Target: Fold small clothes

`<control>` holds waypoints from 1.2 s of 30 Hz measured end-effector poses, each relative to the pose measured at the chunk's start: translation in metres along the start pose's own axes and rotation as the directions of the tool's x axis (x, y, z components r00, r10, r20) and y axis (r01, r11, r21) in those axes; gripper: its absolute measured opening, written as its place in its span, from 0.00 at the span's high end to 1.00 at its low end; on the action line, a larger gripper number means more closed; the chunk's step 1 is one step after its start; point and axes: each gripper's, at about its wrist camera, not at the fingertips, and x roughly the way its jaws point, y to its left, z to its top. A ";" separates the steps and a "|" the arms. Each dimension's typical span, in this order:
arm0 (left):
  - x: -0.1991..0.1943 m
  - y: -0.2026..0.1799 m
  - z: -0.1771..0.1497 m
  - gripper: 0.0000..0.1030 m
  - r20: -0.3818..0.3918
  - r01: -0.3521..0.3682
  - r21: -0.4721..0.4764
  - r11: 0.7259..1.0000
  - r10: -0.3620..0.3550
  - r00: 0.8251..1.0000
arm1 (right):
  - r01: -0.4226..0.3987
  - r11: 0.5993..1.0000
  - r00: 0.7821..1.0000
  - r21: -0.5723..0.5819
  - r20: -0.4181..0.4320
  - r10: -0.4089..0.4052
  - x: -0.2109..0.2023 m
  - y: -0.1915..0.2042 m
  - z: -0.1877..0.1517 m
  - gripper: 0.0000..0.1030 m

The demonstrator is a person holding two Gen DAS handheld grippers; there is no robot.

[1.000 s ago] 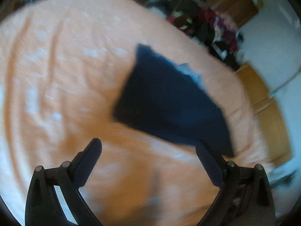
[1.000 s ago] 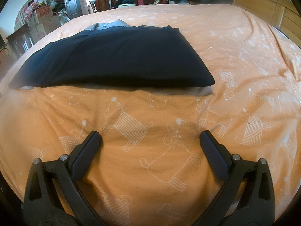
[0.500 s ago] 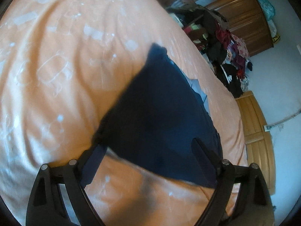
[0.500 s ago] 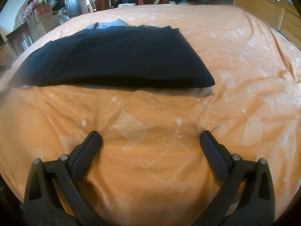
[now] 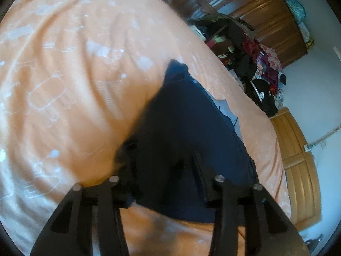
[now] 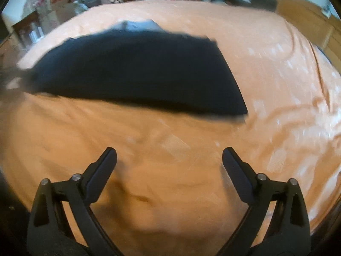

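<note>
My left gripper [image 5: 162,170] seems narrowed over the navy garment's [image 5: 191,128] edge; blur hides contact. My right gripper [image 6: 169,160] hangs spread above the orange bedsheet [image 6: 170,170].

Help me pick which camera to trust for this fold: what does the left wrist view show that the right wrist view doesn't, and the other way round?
Only the left wrist view shows the left gripper closing over the near edge of the dark garment, plus a wooden wardrobe. Only the right wrist view shows the right gripper open above bare bedspread, short of the garment, and stacked boxes. Both show the garment lying on the orange bedspread, grey cloth peeking from under it.
</note>
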 end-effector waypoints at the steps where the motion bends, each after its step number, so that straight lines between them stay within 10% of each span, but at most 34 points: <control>1: 0.001 0.000 0.001 0.54 -0.001 0.007 0.002 1.000 -0.007 1.000 | -0.020 1.000 1.000 -0.016 0.007 0.020 -0.006 0.010 0.010 0.05; 6: 0.002 -0.012 0.001 0.96 0.004 0.050 0.066 0.997 -0.051 0.999 | -0.176 0.981 0.983 -0.083 0.036 0.179 -0.016 0.065 0.082 0.05; 13: -0.008 -0.061 -0.017 0.96 0.057 -0.014 0.310 0.951 -0.004 0.998 | -0.468 0.874 0.883 -0.132 -0.111 0.456 0.043 0.188 0.221 0.05; 20: -0.009 -0.082 -0.030 0.95 0.084 -0.068 0.413 0.908 0.036 0.996 | -0.358 0.842 0.915 -0.404 -0.332 0.229 0.127 0.329 0.271 0.05; 27: 0.000 -0.110 -0.045 0.91 0.106 -0.104 0.527 0.844 0.056 0.993 | -0.254 0.836 0.924 -0.485 -0.377 0.062 0.167 0.356 0.268 0.08; 30: 0.001 -0.116 -0.047 0.91 0.110 -0.104 0.542 0.834 0.053 0.993 | -0.205 0.844 0.928 -0.495 -0.372 0.008 0.183 0.345 0.266 0.34; 32: 0.000 -0.120 -0.048 0.91 0.112 -0.102 0.551 0.829 0.048 0.993 | -0.266 0.877 0.914 -0.400 -0.395 0.096 0.185 0.322 0.270 0.67; 36: -0.008 -0.143 -0.053 0.91 0.104 -0.048 0.605 0.795 -0.020 0.994 | -0.467 0.873 0.860 -0.143 -0.302 0.411 0.153 0.237 0.273 0.87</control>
